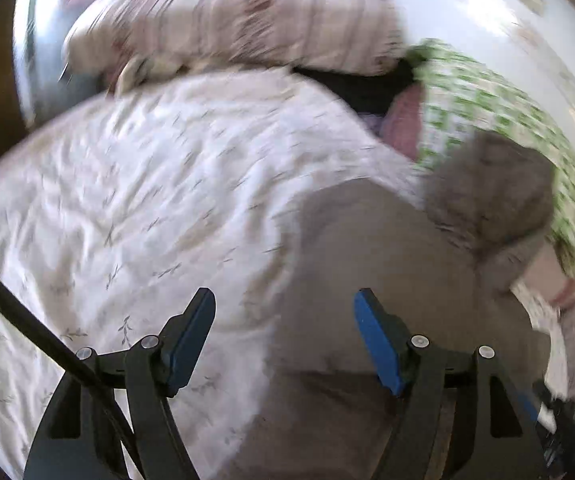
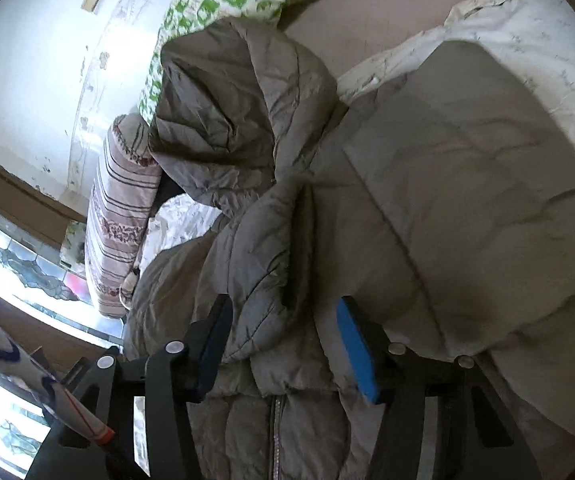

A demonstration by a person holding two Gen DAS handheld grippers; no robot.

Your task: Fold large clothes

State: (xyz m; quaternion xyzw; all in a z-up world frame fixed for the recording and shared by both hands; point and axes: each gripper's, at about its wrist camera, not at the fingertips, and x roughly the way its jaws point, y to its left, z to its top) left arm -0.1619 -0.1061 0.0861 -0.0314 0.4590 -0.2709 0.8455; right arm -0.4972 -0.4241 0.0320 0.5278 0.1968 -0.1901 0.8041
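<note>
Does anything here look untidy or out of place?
Yes: the grey padded jacket lies crumpled on the bed, its hood bunched up and its front folds uneven, not flat. Nothing looks damaged or spilled.

My left gripper (image 1: 284,340) has its blue-padded fingers (image 1: 191,338) spread wide with nothing between them. My right gripper (image 2: 283,346) is spread just as wide, its fingers (image 2: 357,354) gripping nothing. I see both point forward and down.
</note>
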